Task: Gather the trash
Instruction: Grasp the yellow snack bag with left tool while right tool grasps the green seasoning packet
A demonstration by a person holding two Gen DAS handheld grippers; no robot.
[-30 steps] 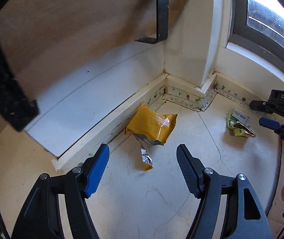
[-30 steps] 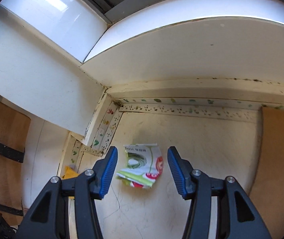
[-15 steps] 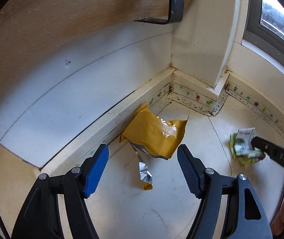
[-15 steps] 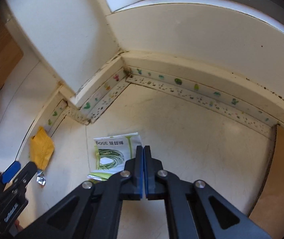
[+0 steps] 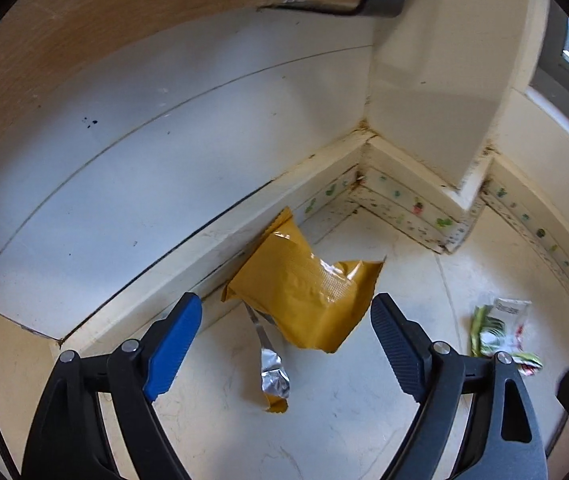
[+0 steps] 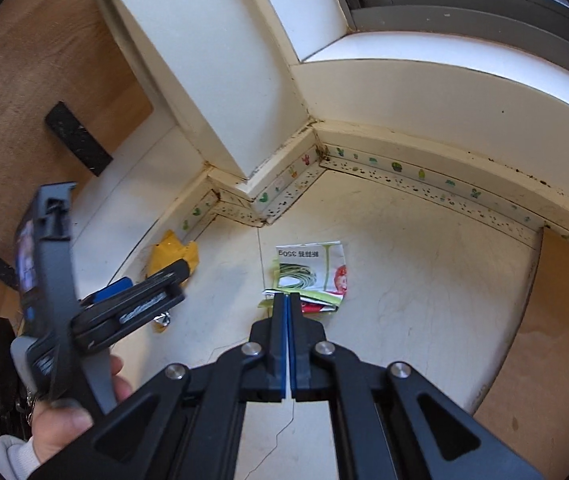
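While angled down at the floor, left gripper [image 5: 286, 344] jaws just spread over yellow wrapper [image 5: 304, 292], right gripper [image 6: 286, 312] pressed together.

Yellow wrapper [image 5: 304, 292]: glossy crinkled plastic film, silver foil lining on its torn strip at 6 o'clock. Green-and-white packet [image 6: 312, 276]: printed glossy film, creased. Floor [image 5: 344, 408]: pale smooth tile, hairline cracks, slight sheen. Skirting [image 5: 412, 208]: cream paint, chipped and stained, with a printed sticker strip. Panel [image 5: 96, 28] at 11 o'clock: matt wood grain. Left claw [image 5: 286, 348]: matt black plastic, ribbed pads, metal rivets.
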